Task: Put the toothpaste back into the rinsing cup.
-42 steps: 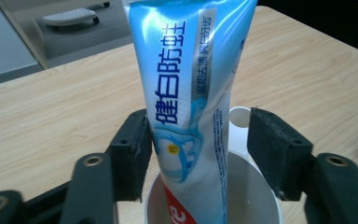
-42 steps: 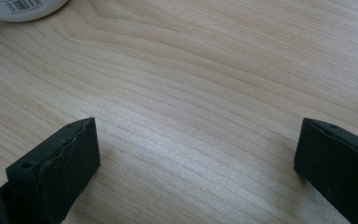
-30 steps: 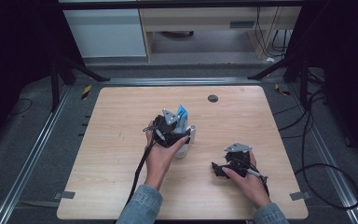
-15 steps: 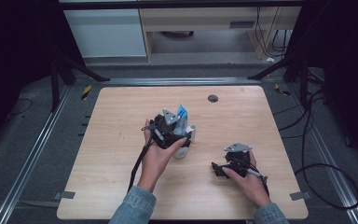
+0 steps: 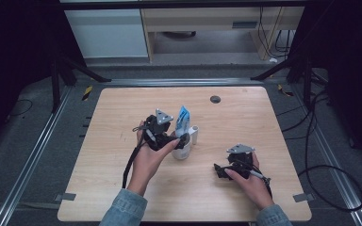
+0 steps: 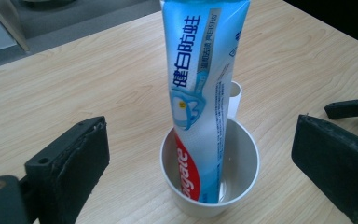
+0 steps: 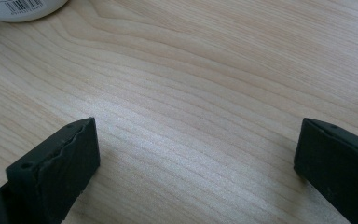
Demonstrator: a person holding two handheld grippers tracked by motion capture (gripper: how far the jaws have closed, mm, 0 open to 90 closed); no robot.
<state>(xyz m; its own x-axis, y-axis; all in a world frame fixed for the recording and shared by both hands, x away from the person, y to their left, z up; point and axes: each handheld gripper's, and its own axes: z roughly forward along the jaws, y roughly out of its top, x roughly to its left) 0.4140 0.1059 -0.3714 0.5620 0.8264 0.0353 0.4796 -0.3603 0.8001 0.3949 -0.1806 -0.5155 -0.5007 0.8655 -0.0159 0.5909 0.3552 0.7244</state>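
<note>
A blue, white and red toothpaste tube [image 6: 200, 93] stands upright in a white cup [image 6: 242, 140] near the table's middle [image 5: 183, 120]. My left gripper [image 6: 200, 140] is just on the near side of the cup [image 5: 182, 151]. Its jaws have just been opening, and the tube stands between them with neither pad touching it. In the high view the left gripper [image 5: 179, 138] is held by a hand left of the cup. My right gripper [image 5: 219, 170] rests low at the front right, open over bare wood [image 7: 198, 149]. The cup's base [image 7: 21, 9] is at that view's top left.
A small white cylinder-like part [image 5: 194, 134] sits right behind the cup. A dark round spot [image 5: 215, 99] marks the table's far side. Metal rails [image 5: 37, 155] flank the wooden table [image 5: 113, 108], with cables [image 5: 311, 155] on the floor at right.
The left hand has lifted slightly and drawn back from the tube, which stays standing in the cup. The right hand has not moved.
</note>
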